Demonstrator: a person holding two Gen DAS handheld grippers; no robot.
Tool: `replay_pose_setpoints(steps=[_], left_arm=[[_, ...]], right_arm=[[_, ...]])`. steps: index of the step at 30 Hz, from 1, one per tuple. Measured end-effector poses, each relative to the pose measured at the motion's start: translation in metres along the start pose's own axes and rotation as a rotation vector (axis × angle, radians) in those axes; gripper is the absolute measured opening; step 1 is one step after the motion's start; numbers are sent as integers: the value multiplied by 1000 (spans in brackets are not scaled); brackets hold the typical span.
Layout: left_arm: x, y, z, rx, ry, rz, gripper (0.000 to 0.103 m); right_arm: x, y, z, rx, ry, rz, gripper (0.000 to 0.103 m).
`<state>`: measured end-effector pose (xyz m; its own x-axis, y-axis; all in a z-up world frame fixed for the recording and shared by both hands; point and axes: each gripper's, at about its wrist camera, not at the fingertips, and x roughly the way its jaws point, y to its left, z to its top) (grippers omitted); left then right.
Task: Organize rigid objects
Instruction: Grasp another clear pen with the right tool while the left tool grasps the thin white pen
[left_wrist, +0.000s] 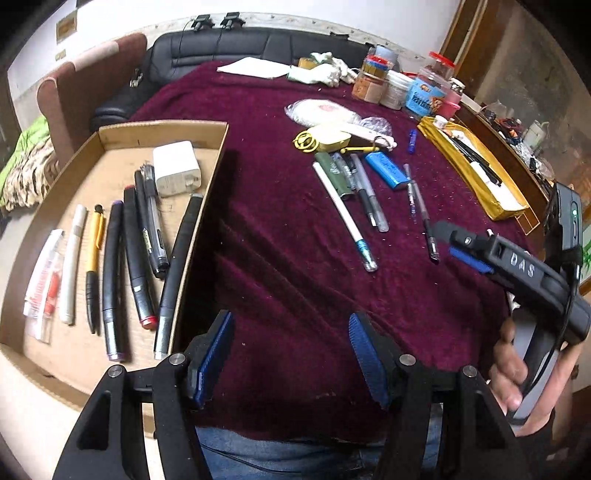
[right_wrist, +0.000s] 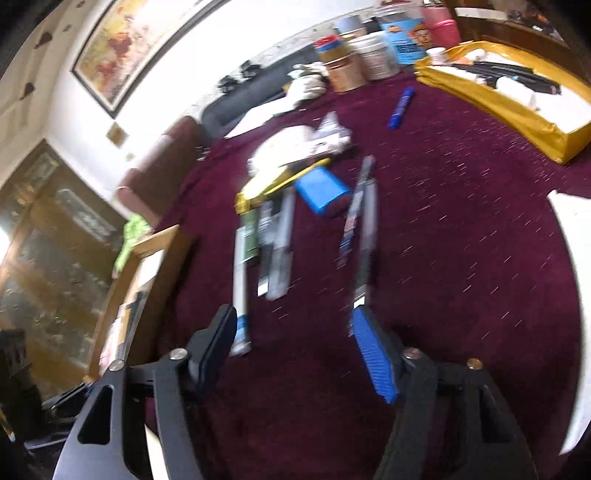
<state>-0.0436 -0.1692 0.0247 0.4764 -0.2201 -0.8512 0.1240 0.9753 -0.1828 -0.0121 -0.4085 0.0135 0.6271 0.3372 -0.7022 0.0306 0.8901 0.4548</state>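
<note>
Maroon cloth (left_wrist: 280, 266) carries loose pens (left_wrist: 364, 201) lying lengthwise away from the camera, more pens ranked parallel in the box (left_wrist: 110, 155), while left gripper (left_wrist: 291, 354) and right gripper (right_wrist: 301, 347) hover with fingers apart, empty.

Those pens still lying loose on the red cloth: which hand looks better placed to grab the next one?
The right, probably. The right gripper is open with the loose pens just ahead of its fingertips, the white pen nearest. The left gripper, also open, hangs over bare cloth beside the cardboard tray, farther from them.
</note>
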Motion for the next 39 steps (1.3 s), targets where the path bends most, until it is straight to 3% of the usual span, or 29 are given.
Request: replay_pose_setpoints(steps=[4, 10, 14, 16, 18, 22, 24, 31, 39], left_arm=[[7, -3, 8, 9, 14, -20, 67], [19, -16, 30, 34, 33, -17, 67], [36, -29, 44, 60, 61, -10, 67], [46, -37, 53, 80, 70, -9, 67], [59, -45, 62, 90, 86, 3, 66], [90, -50, 81, 71, 136, 43, 43], [99, -51, 86, 64, 142, 39, 40], [109, -64, 86, 125, 148, 111, 10], [89, -44, 63, 128, 138, 65, 8]], right_arm=[[10, -12, 23, -3, -14, -110, 50], [43, -23, 40, 8, 29, -185, 41], [47, -16, 34, -56, 4, -279, 25], [44, -18, 31, -50, 7, -281, 10], [38, -25, 27, -15, 19, -249, 9], [26, -34, 15, 16, -3, -216, 9], [23, -33, 10, 0, -20, -212, 9], [23, -28, 7, -26, -41, -233, 9], [24, -26, 7, -45, -38, -247, 10]])
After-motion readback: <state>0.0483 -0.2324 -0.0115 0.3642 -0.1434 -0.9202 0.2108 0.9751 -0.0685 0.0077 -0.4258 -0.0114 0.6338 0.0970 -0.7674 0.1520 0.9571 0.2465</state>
